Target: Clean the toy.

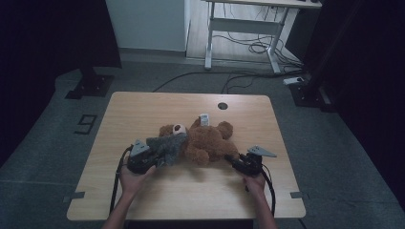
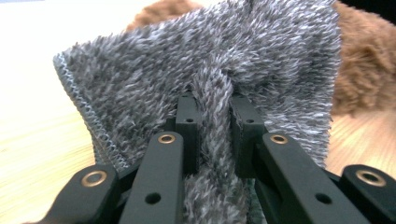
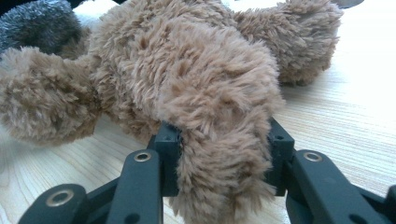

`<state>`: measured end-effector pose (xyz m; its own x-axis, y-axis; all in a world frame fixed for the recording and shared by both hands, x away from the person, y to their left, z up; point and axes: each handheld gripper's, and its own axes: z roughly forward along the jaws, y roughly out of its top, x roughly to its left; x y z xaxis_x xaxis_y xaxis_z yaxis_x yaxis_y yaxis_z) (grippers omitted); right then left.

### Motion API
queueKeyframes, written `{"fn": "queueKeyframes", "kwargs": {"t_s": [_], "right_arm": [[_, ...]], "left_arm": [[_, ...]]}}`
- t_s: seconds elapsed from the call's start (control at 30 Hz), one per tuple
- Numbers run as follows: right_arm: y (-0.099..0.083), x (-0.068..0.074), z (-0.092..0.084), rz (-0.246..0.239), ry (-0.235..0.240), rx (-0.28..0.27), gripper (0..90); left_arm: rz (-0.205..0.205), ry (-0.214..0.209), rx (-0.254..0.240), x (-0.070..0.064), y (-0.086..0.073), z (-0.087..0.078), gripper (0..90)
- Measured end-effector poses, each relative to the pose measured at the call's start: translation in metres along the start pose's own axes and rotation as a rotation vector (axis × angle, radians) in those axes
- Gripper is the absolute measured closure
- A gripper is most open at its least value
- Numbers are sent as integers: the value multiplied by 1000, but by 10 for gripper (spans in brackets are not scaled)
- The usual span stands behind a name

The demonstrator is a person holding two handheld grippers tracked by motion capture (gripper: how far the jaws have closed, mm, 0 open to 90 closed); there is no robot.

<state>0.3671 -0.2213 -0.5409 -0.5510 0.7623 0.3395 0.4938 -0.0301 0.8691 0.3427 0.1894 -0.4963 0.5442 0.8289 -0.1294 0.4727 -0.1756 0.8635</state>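
**Brown plush bear held at a limb, grey cloth pinched beside it**

Pale wood-grain bench [image 1: 191, 191] with rounded corners carries everything; a small dark round hole [image 1: 222, 105] sits near its far edge, at about 12 o'clock from the toy.

Next in size is the brown furry teddy bear [image 1: 207, 140], lying flat near the bench's middle with its head toward 9 o'clock and a small white tag [image 1: 204, 119] on its far side. One limb stretches toward 4 o'clock.

A grey fuzzy cloth with a stitched edge [image 2: 140, 93] lies bunched against the bear's head, at about 8 o'clock from the body, touching the brown fur.

The left gripper [image 2: 214, 135], at about 8 o'clock from the bear in the high view, has its jaws clenched on a fold of the grey cloth, which stands up in a ridge between them.

The right gripper [image 3: 219, 158], at about 4 o'clock from the bear, has its jaws grasping the outstretched limb, fur bulging over both. A hand backs each gripper from the near edge.
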Motion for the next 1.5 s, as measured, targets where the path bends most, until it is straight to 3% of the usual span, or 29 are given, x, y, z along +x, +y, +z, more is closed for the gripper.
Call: {"fn": "queueKeyframes", "kwargs": {"t_s": [0.07,0.23,0.43,0.57,0.6,0.67,0.8,0.87,0.97,1.1,1.23,1.5], "right_arm": [[0,0,0,0,-1,-1,604],[0,-1,1,3,0,-4,604],[0,-1,1,5,1,-4,604],[0,-1,3,12,1,-9,604],[0,-1,3,13,1,-8,604],[0,-1,2,12,2,-7,604],[0,-2,2,12,9,-4,605],[0,-3,1,5,13,-1,605],[0,-3,1,-2,11,-1,605],[0,-4,1,-3,16,-4,605],[0,-4,1,-8,19,-4,605],[0,-4,0,-10,24,-2,604]], "left_arm": [[4,4,-22,0,2,-5,762],[-2,-77,-38,-9,22,-1,761],[50,-144,-44,-41,57,24,761],[94,-179,7,-67,73,51,760],[107,-159,43,-74,70,64,760],[108,-153,59,-75,66,69,760],[78,-151,77,-66,47,73,760],[113,-122,95,-63,41,65,760],[115,-113,97,-58,39,56,760],[89,-90,78,-39,33,36,760],[29,-71,52,-17,19,20,761],[-33,-15,56,10,3,6,761]]}}
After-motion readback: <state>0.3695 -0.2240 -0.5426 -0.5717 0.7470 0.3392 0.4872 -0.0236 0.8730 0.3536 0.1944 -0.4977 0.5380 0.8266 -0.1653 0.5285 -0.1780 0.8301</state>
